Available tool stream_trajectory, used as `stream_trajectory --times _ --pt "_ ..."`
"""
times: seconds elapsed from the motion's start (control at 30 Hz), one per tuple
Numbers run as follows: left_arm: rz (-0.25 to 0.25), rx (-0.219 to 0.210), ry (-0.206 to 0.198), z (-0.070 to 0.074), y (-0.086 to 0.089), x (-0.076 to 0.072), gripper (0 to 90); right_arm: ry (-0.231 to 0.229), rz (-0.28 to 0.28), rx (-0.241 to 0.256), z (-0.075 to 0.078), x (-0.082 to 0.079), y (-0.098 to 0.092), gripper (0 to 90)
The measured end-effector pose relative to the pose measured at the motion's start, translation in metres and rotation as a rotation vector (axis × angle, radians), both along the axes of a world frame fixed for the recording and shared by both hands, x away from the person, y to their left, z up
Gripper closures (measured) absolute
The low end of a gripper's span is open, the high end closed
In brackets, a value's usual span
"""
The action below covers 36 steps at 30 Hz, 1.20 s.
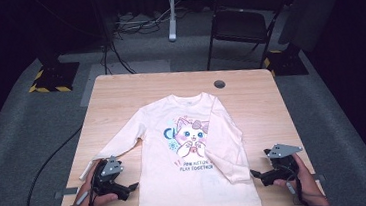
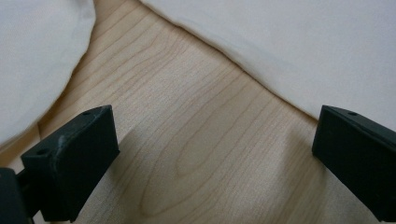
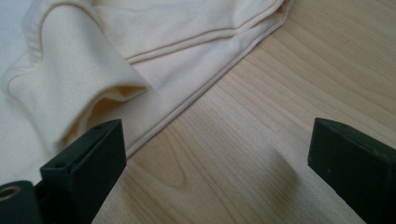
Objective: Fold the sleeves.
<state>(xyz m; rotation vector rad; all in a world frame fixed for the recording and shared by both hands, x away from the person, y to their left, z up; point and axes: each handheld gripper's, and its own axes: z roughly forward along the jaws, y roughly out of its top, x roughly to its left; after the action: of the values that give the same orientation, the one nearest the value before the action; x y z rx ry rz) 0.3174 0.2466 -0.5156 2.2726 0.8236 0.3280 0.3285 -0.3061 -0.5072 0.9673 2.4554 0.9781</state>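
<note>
The left gripper [image 1: 132, 186] is hovering low near the front left corner of the surface [image 1: 120, 96] with its jaws spread wide and holding nothing; in the left gripper view bare wood is lying between them, with the shirt's side edge just ahead. The right gripper [image 1: 253, 173] is sitting near the front right corner, its jaws likewise wide apart and empty, pointing at the shirt's other side.

Between them the shirt [image 1: 198, 182] is lying flat, face up, in the middle of the surface, its hem along the front edge and its collar toward the back edge. The left sleeve [image 1: 117, 144] is stretching out toward the left edge, while the right sleeve [image 1: 227, 139] is folded down along the body, its ribbed cuff [image 3: 74, 88] resting just beside the right gripper.

The cloth is looking light, soft and limp, so it will likely sag and crease rather than keep shape. A pinch on a seamed edge should be holding best: the thicker cuff on the right, the side seam or hem corner on the left.
</note>
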Motion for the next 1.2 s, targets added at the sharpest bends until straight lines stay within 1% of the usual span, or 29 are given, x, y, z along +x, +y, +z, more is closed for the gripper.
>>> stream_trajectory --times 0.17,0.23,0.3,0.43,0.5,0.77,0.83,0.93,1.0,1.07,1.2 --pt "0.001 0.000 0.000 0.000 0.000 0.000 0.4 0.015 -0.011 0.002 -0.005 0.000 -0.002 3.6" --pt "0.002 0.001 -0.002 0.000 0.000 0.000 0.4 0.025 -0.016 0.027 -0.007 0.000 -0.005 3.3" --pt "0.006 0.002 -0.002 0.000 0.000 -0.001 0.5 0.011 -0.021 0.044 -0.009 0.000 -0.006 2.5" --pt "0.020 0.002 0.001 0.000 0.000 -0.001 0.4 0.012 -0.020 0.042 -0.009 0.000 -0.005 1.9" --pt "0.027 0.010 -0.001 0.001 0.000 -0.002 0.6 0.012 -0.020 0.042 -0.009 0.000 -0.005 1.9" --pt "0.037 0.023 -0.001 0.003 0.001 -0.002 1.6 0.011 -0.020 0.043 -0.010 0.000 -0.005 1.9" --pt "0.037 0.017 -0.001 0.003 0.002 -0.002 2.8 0.012 -0.020 0.043 -0.010 0.000 -0.005 1.9" --pt "0.033 0.044 -0.009 0.005 0.002 -0.003 2.8 0.011 -0.021 0.043 -0.010 0.000 -0.005 1.9" --pt "0.045 0.046 -0.021 0.008 0.005 -0.003 3.0 0.011 -0.020 0.043 -0.010 0.000 -0.005 1.9" --pt "0.061 0.037 -0.023 0.010 0.008 -0.003 2.9 0.011 -0.020 0.043 -0.010 0.000 -0.005 1.9" --pt "0.096 0.048 -0.045 0.015 0.018 -0.003 2.9 0.011 -0.020 0.043 -0.010 0.000 -0.005 1.9"
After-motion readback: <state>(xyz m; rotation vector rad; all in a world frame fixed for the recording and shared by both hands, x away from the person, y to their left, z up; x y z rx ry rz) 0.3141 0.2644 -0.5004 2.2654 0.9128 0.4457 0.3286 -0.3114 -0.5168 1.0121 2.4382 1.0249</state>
